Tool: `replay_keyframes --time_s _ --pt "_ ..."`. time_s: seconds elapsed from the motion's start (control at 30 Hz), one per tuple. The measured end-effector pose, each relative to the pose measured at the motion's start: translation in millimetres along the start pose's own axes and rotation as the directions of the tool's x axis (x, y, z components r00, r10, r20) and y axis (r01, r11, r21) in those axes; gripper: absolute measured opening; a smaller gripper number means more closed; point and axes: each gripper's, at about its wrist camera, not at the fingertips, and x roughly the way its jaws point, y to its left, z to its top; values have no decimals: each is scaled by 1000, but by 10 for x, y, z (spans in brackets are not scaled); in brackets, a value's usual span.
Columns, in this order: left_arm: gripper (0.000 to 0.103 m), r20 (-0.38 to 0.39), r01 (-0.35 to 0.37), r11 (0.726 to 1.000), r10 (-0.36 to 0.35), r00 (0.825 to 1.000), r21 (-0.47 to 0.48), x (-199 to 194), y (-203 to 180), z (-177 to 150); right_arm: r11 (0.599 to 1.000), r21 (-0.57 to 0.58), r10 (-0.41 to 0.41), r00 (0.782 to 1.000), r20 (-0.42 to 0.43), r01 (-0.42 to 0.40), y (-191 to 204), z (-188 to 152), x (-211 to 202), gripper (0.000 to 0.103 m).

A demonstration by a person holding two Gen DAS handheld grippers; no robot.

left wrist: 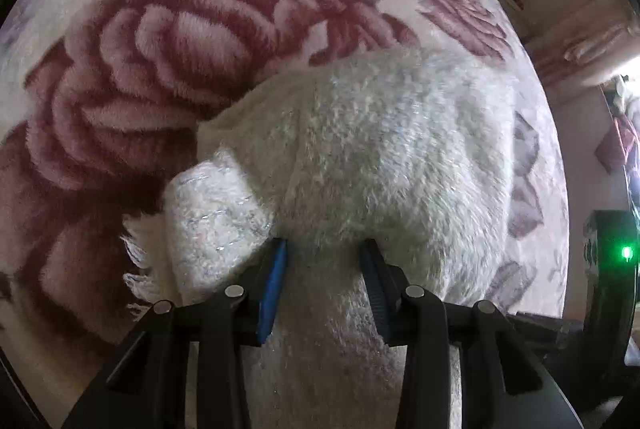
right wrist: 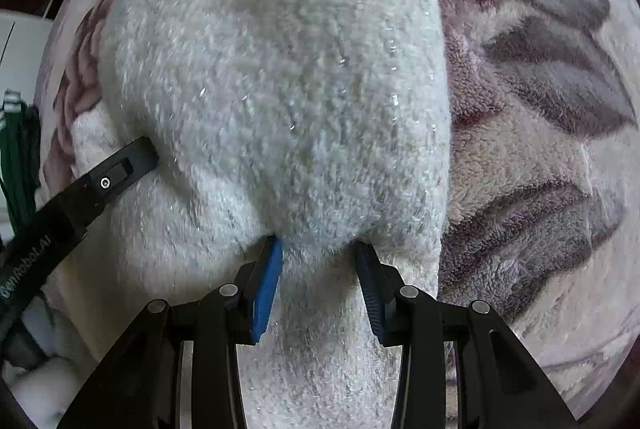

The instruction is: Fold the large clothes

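A white fluffy knitted garment lies bunched on a floral blanket. My left gripper is shut on a thick fold of the garment, with cloth filling the gap between its blue pads. A ribbed cuff with a fringed edge hangs to its left. In the right wrist view the same garment fills the frame. My right gripper is shut on another fold of it. The left gripper's finger presses into the cloth at the left.
The pink and grey floral blanket covers the surface under the garment. Its edge drops off at the right, with a wall and clutter beyond. A black device with a green light is at the far right.
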Motion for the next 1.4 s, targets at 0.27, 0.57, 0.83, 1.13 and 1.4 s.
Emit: replay_keyframes --time_s 0.27,0.57,0.83,1.13,1.4 --pt "69 66 -67 998 66 996 0 -1117 51 -889 987 -22 159 987 -23 -159 -589 -933 -815 71" --pt "80 -226 -211 969 178 958 -130 -677 1045 -2656 958 192 253 945 -208 -214 -1598 -2641 -171 75" --pt "103 -149 -17 954 -29 988 -298 -375 1365 -2662 848 256 509 847 -150 -464 -1675 -2917 265 78" --pt "103 -99 106 938 -146 984 -330 -509 1132 -2580 788 341 580 804 -133 -512 -1649 -3153 565 81" --pt "63 -181 143 970 -180 967 -198 -167 671 -2502 760 354 617 776 -132 -544 -1697 -3342 528 71"
